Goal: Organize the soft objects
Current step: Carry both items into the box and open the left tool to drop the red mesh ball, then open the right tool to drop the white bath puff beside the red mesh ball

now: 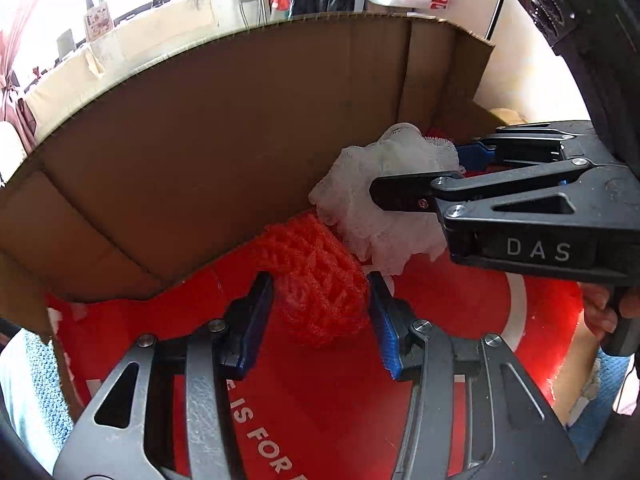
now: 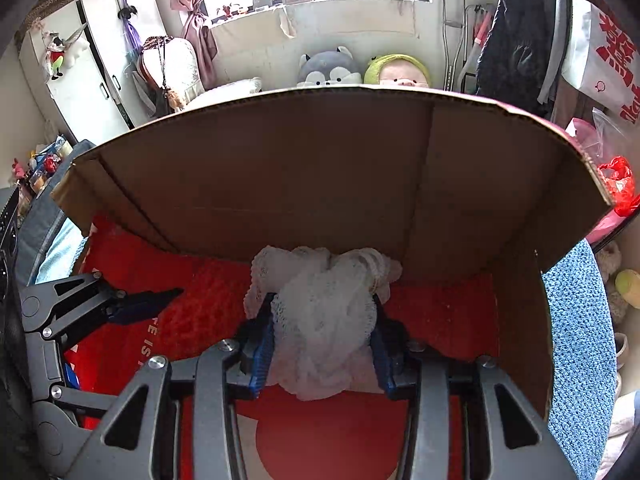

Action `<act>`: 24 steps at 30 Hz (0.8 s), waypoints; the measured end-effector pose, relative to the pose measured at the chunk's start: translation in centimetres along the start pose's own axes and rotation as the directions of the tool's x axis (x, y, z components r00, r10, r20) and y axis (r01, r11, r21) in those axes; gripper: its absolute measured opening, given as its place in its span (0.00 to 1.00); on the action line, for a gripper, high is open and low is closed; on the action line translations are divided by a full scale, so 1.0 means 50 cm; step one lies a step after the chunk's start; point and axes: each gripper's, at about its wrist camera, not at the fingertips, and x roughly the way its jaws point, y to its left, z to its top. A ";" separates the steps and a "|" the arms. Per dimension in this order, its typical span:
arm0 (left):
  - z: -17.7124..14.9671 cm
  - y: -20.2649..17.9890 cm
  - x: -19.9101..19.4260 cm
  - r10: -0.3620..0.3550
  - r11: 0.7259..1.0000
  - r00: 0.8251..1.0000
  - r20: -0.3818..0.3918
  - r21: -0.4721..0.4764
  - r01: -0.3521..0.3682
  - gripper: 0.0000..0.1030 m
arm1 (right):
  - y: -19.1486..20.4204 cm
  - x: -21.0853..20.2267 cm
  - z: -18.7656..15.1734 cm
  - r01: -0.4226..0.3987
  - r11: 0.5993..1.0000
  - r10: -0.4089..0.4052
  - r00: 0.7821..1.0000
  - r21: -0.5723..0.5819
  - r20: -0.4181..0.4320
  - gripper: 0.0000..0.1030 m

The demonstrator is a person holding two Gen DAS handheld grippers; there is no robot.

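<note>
A red foam net is pinched between the blue pads of my left gripper, low inside an open cardboard box. From the right, my right gripper reaches in, shut on a white lacy mesh bundle that touches the red net. The right wrist view shows the same bundle squeezed in the right gripper just above the box's red floor. At the left of that view is the left gripper; the red net is hidden there.
The box's tall far wall stands close ahead, with a side wall at the right. Two plush toys peek over the rim. A blue textured cloth lies outside the box at the right. A dark jacket hangs behind.
</note>
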 end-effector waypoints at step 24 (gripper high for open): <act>-0.022 -0.019 0.047 0.028 1.000 1.000 0.008 0.003 -0.028 0.69 | -0.033 0.019 0.008 -0.063 0.995 0.067 0.997 0.074 -0.049 0.68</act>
